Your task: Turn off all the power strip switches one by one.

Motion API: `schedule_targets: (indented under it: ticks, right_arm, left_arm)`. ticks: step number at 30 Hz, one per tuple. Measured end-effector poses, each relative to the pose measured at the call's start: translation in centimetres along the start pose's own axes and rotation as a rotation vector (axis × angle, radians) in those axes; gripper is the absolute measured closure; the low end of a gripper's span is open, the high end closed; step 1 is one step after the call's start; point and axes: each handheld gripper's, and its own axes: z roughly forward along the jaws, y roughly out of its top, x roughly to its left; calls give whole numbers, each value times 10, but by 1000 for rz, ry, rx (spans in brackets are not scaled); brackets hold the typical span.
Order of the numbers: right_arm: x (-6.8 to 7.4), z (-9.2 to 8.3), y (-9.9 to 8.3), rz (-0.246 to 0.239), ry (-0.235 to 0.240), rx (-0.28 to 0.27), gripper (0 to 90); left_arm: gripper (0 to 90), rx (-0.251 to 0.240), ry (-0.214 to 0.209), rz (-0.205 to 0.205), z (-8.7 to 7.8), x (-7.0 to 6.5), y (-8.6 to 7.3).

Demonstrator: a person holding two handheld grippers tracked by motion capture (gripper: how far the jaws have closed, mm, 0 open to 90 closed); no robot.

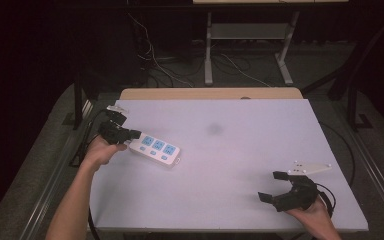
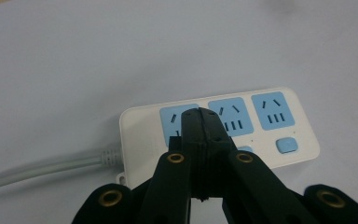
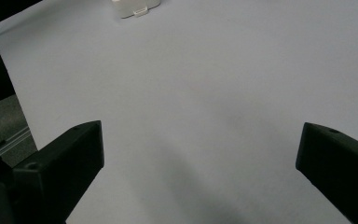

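On the left of the table (image 1: 240,150), seen from the high view, the power strip (image 1: 155,148) lies flat and slanted, with the left gripper (image 1: 130,134) at its cable end; the fingers are pressed together with nothing between them. The right gripper (image 1: 275,186) rests near the front right corner, well apart from the strip, its fingers spread and empty. The top is a plain pale sheet with a faint dark smudge (image 1: 214,129) near the middle; beyond it are a wooden edge, dark floor, loose cables and the legs of another desk.

In the left gripper view, the closed tips (image 2: 199,122) sit over the first of 3 blue sockets (image 2: 179,117), with the grey cord (image 2: 42,165) trailing off left. I judge the risk here to be a push or poke from the closed tips sliding the light strip across the smooth sheet, or the tips catching in a socket slot and dragging the strip askew.

In the right gripper view, the 2 fingers (image 3: 70,154) stand wide over bare surface, the strip's far end (image 3: 135,7) at the top edge.
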Motion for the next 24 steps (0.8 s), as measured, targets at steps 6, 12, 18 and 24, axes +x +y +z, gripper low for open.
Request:
schedule_targets:
  ticks: [6,12,18,24]
  right_arm:
    - [0,0,0,1,-1,0,7]
    - [0,0,0,1,-2,5,7]
    - [0,0,0,0,-3,4,7]
    - [0,0,0,-1,-3,6,7]
  left_arm:
    - [892,15,-1,2,5,2,-4]
    - [892,31,-5,0,12,2,-8]
    - [892,43,-9,2,17,2,-12]
    - [891,44,-11,-9,21,3,-15]
